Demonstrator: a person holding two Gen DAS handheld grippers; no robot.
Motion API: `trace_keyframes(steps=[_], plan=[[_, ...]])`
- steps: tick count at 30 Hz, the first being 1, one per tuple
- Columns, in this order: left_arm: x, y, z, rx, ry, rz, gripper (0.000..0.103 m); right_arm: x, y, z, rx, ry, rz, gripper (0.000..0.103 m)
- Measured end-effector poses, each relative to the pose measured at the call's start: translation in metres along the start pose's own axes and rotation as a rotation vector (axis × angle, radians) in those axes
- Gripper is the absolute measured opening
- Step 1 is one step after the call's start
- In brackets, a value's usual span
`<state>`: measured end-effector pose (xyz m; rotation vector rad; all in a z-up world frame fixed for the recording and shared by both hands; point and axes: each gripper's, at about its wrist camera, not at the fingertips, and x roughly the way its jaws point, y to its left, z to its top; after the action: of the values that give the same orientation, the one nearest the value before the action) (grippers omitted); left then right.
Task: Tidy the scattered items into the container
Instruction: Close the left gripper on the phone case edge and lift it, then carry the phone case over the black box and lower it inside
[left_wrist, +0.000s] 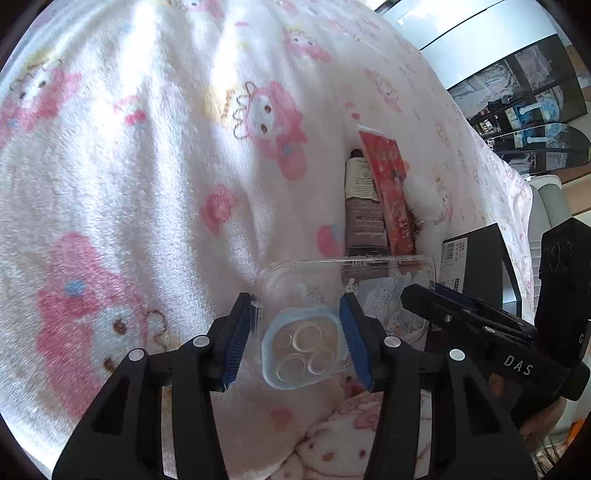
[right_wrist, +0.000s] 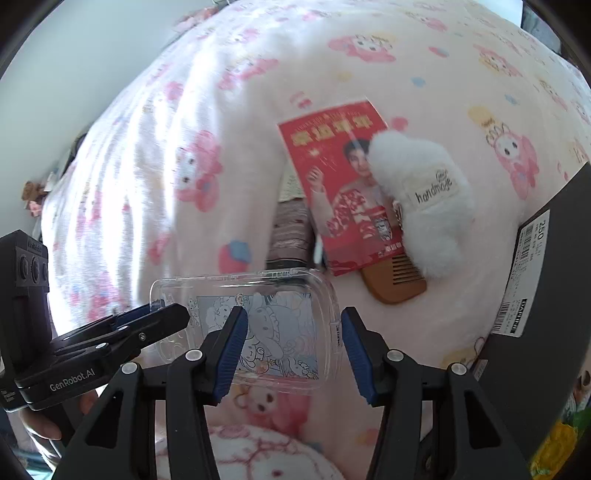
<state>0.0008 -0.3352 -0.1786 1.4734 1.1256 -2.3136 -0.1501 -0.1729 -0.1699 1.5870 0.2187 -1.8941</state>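
At six o'clock on the blanket (right_wrist: 258, 110), a phone case (right_wrist: 258, 325) is straddled by both unclenched grippers, left (left_wrist: 299, 339) and right (right_wrist: 291, 350), seemingly pre-grasp, so closing on it is called for next.

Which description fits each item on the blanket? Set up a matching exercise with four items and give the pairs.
Items:
1. phone case
2. red card
3. comb
4. fluffy pouch

Descriptions:
A. brown, toothed
B. white, labelled "handmade"
C. clear, cartoon print
D. shows a person in red

Pairs: 1-C, 2-D, 3-A, 4-B
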Motion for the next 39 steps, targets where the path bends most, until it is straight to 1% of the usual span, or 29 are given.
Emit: trace_keyframes(steps=[5,7,10,12,14,16,18,21,23,25,28,33,39], plan=[[-0.054,-0.027,-0.012,0.044,-0.052,0.031,0.049,-0.047,0.011,-0.016,-0.004,-0.066,0.069,0.049],[-0.074,-0.042,-0.019,0.076,-0.076,0.029,0.049,-0.067,0.02,-0.024,-0.028,-0.098,0.067,0.049],[-0.097,-0.067,-0.032,0.108,-0.104,0.009,0.049,-0.104,0.02,-0.04,-0.05,-0.165,0.071,0.049],[-0.105,-0.086,-0.042,0.143,-0.118,0.01,0.049,-0.127,0.015,-0.052,-0.051,-0.197,0.074,0.049],[-0.107,-0.109,-0.05,0.19,-0.118,0.009,0.049,-0.148,0.009,-0.065,-0.059,-0.219,0.05,0.049],[-0.101,-0.136,-0.058,0.24,-0.116,0.007,0.05,-0.164,-0.001,-0.075,-0.059,-0.247,0.013,0.049],[-0.094,-0.161,-0.064,0.275,-0.099,-0.012,0.05,-0.183,-0.018,-0.087,-0.041,-0.279,-0.014,0.049],[-0.077,-0.202,-0.073,0.348,-0.076,-0.01,0.051,-0.195,-0.055,-0.099,0.033,-0.296,-0.021,0.049],[-0.06,-0.231,-0.076,0.399,-0.047,-0.014,0.051,-0.205,-0.08,-0.108,0.062,-0.306,-0.052,0.049],[-0.046,-0.256,-0.078,0.438,-0.029,-0.028,0.051,-0.215,-0.109,-0.115,0.115,-0.31,-0.061,0.049],[-0.026,-0.288,-0.081,0.48,0.002,-0.057,0.051,-0.228,-0.147,-0.122,0.182,-0.34,-0.06,0.049],[0.011,-0.322,-0.089,0.51,0.07,-0.104,0.051,-0.241,-0.195,-0.136,0.274,-0.374,-0.072,0.049],[0.047,-0.349,-0.094,0.546,0.093,-0.135,0.051,-0.237,-0.232,-0.147,0.315,-0.358,-0.12,0.049]])
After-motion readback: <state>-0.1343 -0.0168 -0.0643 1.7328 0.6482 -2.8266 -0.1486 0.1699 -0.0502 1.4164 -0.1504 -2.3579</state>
